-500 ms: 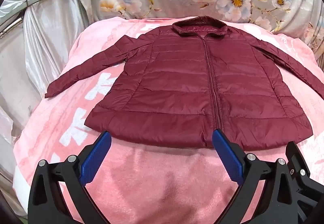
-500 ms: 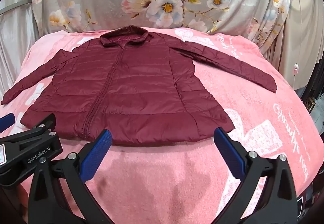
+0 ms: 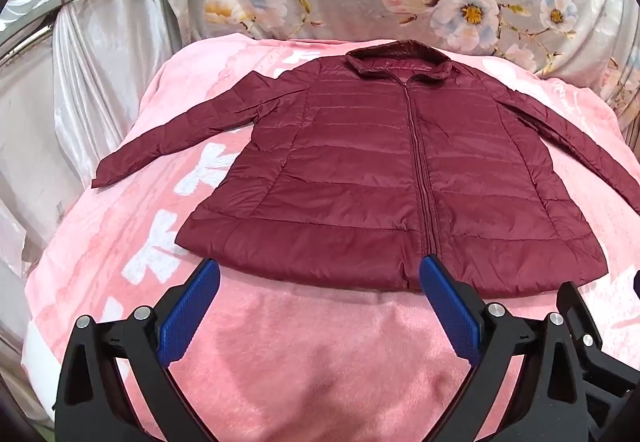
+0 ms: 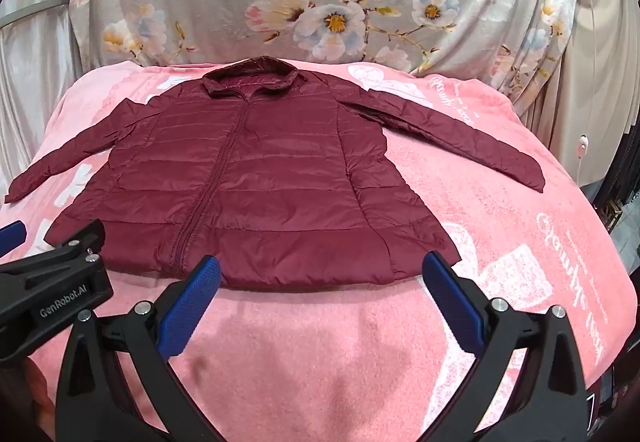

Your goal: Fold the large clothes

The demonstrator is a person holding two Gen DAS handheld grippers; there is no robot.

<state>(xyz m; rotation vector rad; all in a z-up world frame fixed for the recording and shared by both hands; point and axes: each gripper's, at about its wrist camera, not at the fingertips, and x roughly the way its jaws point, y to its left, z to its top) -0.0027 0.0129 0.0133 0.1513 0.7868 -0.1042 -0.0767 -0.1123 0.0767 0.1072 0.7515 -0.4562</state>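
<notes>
Just in front of the jacket's (image 3: 380, 178) bottom edge, both claws hang over the bare pink blanket (image 3: 320, 362). The left gripper (image 3: 320, 306) has its blue pads spread wide with nothing between them. The right gripper (image 4: 322, 304) is spread wide too, and holds nothing. Both tip down toward the jacket's hem and neither touches it.

No fold looks made yet, so the job seems to be at its very start. A good first move would be to pinch one sleeve near its cuff and lay it across the jacket's chest. The cloth is puffy and shiny, so it may slip. A deep pinch with both layers inside the pads should hold better than a tiny nip at the edge. Lift slowly, so the rest of the jacket does not drag along.

The jacket is dark red and quilted in puffy rows. It lies flat, front side up, in the middle of the blanket. A zipper (image 3: 418, 178) runs up its middle and looks shut. Past the hem, the left sleeve (image 3: 176, 146) and right sleeve (image 4: 452, 130) stretch out to each side of the jacket. Farthest off is its collar (image 4: 250, 76), close to the flowery cloth (image 4: 320, 2) behind the jacket.
</notes>
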